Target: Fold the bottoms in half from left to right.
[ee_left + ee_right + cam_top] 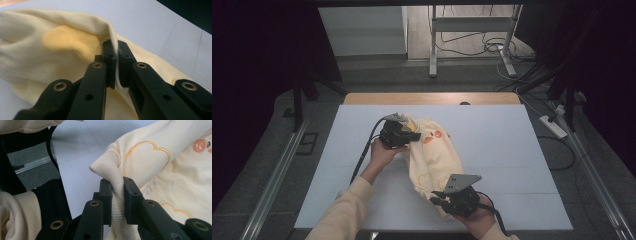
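A pale yellow child's garment (pixel 434 152) with orange marks and stitched cloud outlines lies bunched on the white table (pixel 507 145). At its far left end my left gripper (pixel 404 134) is shut on a thin fold of the cloth (pixel 116 53). My right gripper (pixel 443 197) holds the near end, jaws shut on a ribbed cuff (pixel 117 192). The garment (pixel 160 167) spreads beyond that cuff, and the garment (pixel 50 52) shows a darker yellow patch in the left gripper view.
The white table has a wooden strip (pixel 432 98) along its far edge. Beyond it stand a metal frame (pixel 472 30) and floor cables (pixel 492 45). A power strip (pixel 553 126) lies on the floor at the right. Rails run along both sides.
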The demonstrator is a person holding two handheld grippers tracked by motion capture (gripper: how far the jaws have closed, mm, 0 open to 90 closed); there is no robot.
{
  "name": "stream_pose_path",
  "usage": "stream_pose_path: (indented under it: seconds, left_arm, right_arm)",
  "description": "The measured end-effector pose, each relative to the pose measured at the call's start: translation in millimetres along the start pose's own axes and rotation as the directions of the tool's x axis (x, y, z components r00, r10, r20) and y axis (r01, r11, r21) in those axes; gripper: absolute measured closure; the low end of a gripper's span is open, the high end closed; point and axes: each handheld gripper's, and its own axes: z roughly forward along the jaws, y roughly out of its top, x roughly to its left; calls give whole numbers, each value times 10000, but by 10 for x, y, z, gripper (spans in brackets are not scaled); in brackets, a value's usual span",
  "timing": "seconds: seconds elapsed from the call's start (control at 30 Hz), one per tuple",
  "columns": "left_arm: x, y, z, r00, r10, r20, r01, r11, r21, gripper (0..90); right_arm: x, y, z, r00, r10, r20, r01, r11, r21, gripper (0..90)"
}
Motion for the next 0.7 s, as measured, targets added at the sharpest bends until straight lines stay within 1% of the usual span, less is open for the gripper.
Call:
stream_pose_path:
  seconds: [0.43, 0.7]
  left_arm:
    - [-51, 20, 127, 9999, 110, 43, -110, 9998, 146, 855]
    - [-76, 26, 208, 9998, 161, 77, -162, 9996, 229, 854]
  right_arm:
    - [-54, -86, -92, 9997, 233, 115, -233, 9997, 21, 785]
    - [-82, -146, -120, 9992, 368, 138, -370, 9992, 163, 784]
